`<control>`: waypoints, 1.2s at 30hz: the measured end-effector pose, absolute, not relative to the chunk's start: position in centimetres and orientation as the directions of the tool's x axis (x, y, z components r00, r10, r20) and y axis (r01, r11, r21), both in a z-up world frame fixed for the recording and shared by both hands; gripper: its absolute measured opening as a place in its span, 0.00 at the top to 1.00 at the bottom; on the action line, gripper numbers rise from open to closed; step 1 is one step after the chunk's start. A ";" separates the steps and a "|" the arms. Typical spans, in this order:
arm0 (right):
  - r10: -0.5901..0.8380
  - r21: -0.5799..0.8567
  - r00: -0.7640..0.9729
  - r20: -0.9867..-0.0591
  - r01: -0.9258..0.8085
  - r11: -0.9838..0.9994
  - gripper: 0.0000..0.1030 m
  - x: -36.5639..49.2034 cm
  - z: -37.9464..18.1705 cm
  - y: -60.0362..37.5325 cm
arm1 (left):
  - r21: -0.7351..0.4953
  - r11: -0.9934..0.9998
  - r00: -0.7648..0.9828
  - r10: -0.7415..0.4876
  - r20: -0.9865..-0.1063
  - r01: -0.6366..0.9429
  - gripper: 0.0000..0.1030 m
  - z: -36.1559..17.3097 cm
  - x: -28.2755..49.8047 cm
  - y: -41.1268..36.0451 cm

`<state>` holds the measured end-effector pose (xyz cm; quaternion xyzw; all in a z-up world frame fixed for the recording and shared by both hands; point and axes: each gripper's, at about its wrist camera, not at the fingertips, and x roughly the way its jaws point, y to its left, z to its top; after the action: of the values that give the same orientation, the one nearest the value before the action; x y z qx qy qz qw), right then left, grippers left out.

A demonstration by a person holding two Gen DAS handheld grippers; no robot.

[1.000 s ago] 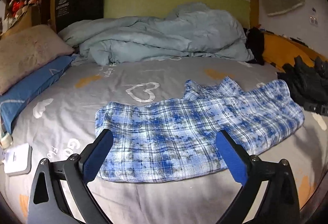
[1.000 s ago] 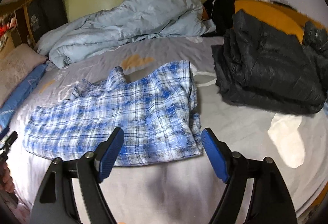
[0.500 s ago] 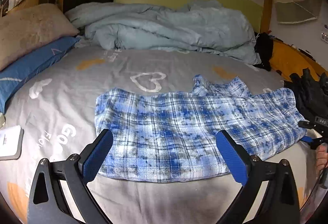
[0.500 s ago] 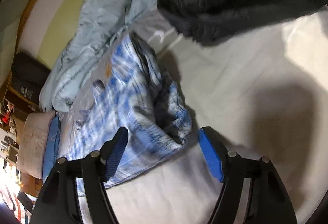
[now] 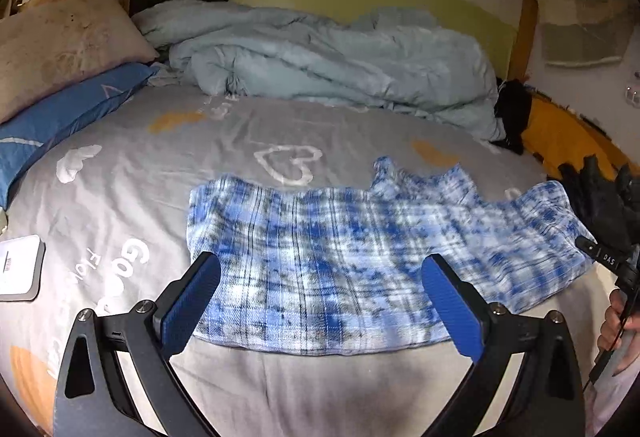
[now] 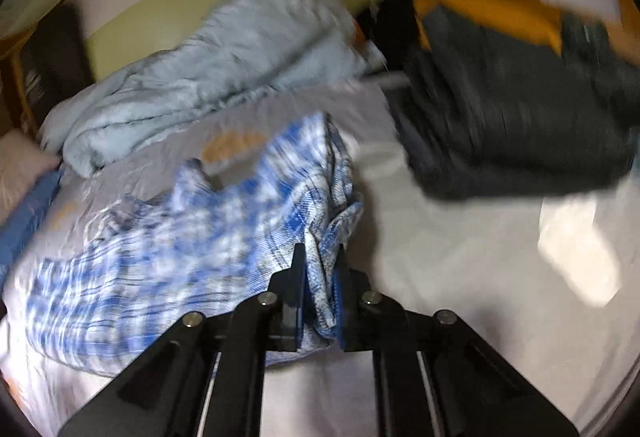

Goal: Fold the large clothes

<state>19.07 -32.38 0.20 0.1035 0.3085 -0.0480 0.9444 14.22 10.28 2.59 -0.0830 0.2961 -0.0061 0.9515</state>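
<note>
A blue and white plaid shirt lies folded lengthwise across the grey bed sheet. My left gripper hovers open just above the shirt's near edge, its blue pads well apart and empty. In the right wrist view the plaid shirt runs to the left, and my right gripper is closing on the shirt's bunched right end, with the cloth pinched between the pads. That gripper's black body and a hand show at the right edge of the left wrist view.
A crumpled light blue duvet fills the back of the bed. Pillows lie at the left, and a white device sits near the left edge. A dark padded jacket lies right of the shirt, over orange fabric.
My right gripper came in on the shirt's right end and shut on it, bunching the cloth. The left gripper stayed open over the near edge, rolling slightly.
</note>
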 end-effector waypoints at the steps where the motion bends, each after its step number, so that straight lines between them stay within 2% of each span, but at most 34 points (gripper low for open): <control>1: -0.017 0.151 0.822 -0.570 0.125 0.981 0.90 18.8 1.2 -31.5 | -0.155 0.987 0.834 -0.051 -0.550 -0.041 0.03 2.9 14.0 10.4; 6: 0.068 0.126 0.853 -0.518 -0.002 0.992 0.90 17.8 4.0 -27.1 | -0.118 0.988 0.863 0.029 -0.504 -0.102 0.03 4.3 12.9 11.2; 11: 0.191 0.160 0.811 -0.553 -0.121 0.980 0.90 17.8 2.8 -22.3 | -0.147 0.985 0.879 0.007 -0.476 -0.088 0.03 5.4 12.1 12.1; 19: 0.267 0.185 0.759 -0.593 -0.195 0.963 0.92 18.6 -0.1 -16.9 | -0.159 0.983 0.881 0.003 -0.473 -0.089 0.03 5.5 12.1 12.9; 24: 0.383 0.311 0.703 -0.599 -0.237 0.920 0.93 19.5 -0.2 -15.3 | -0.166 0.982 0.877 -0.004 -0.480 -0.087 0.03 5.3 12.3 13.0; 29: 0.309 0.226 0.643 -0.701 -0.211 0.951 0.92 20.9 -3.8 -13.4 | -0.149 0.985 0.878 0.004 -0.478 -0.086 0.03 5.3 12.3 12.8; 36: 0.368 0.186 0.628 -0.686 -0.337 0.923 0.91 17.7 -3.8 -13.4 | -0.152 0.985 0.873 -0.008 -0.487 -0.076 0.03 5.0 12.5 12.6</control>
<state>17.66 -13.39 -3.84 0.0200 0.3843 0.1953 0.9021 12.51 12.58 5.02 -0.0836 0.2509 0.0178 0.9642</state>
